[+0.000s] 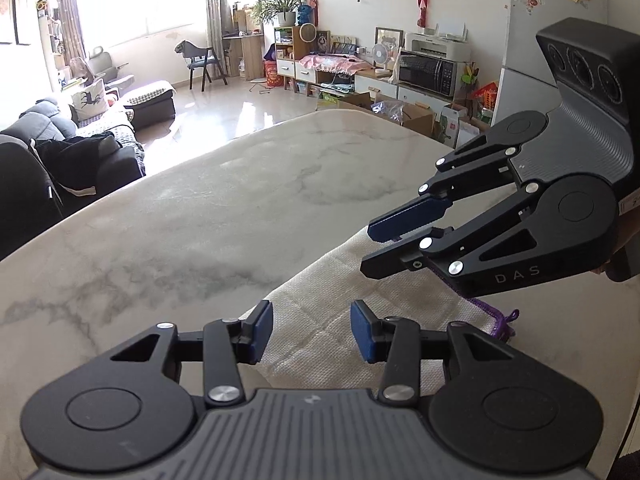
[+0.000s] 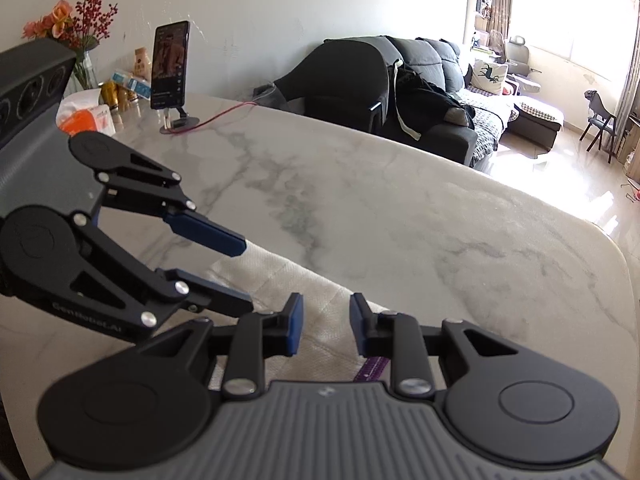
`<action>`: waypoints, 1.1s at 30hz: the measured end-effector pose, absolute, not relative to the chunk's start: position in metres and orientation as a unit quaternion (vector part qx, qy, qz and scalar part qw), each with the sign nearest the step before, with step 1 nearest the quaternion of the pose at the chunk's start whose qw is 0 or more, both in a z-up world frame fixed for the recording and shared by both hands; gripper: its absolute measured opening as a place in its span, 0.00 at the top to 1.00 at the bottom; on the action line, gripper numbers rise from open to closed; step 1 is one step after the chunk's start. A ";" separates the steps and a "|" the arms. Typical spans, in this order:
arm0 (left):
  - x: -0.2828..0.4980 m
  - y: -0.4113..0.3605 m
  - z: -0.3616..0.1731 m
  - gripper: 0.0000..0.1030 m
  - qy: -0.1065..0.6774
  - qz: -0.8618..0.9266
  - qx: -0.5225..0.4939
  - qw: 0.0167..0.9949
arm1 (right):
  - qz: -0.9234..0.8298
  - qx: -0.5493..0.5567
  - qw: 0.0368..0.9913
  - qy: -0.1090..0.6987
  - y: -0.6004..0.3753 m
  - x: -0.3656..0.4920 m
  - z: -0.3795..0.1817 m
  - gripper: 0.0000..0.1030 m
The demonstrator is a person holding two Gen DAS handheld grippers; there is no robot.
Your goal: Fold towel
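Below both grippers, left (image 1: 312,332) and right (image 2: 326,326), jaws apart and empty, lies the towel (image 1: 340,300).

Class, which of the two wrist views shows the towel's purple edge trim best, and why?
The left wrist view. There the purple trim runs along the towel edge beside the right gripper, ending in a loose loop. The right wrist view shows only a short purple strip beside that gripper's finger.

1. Left hand-held gripper (image 1: 312,330): black linkage arms, silver screws, blue pads, ribbed grey body.
2. Right hand-held gripper (image 2: 326,326): the same build, "DAS" lettered on its side in the left view.
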State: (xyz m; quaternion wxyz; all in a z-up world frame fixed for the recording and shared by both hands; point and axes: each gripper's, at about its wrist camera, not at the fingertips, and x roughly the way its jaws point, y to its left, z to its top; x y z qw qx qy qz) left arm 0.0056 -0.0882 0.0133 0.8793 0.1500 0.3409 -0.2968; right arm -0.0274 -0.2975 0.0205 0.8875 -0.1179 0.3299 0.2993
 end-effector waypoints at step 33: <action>0.000 -0.049 -0.002 0.58 0.295 -0.317 0.124 0.893 | 0.282 -0.098 0.899 0.321 -0.321 -0.031 0.013 0.68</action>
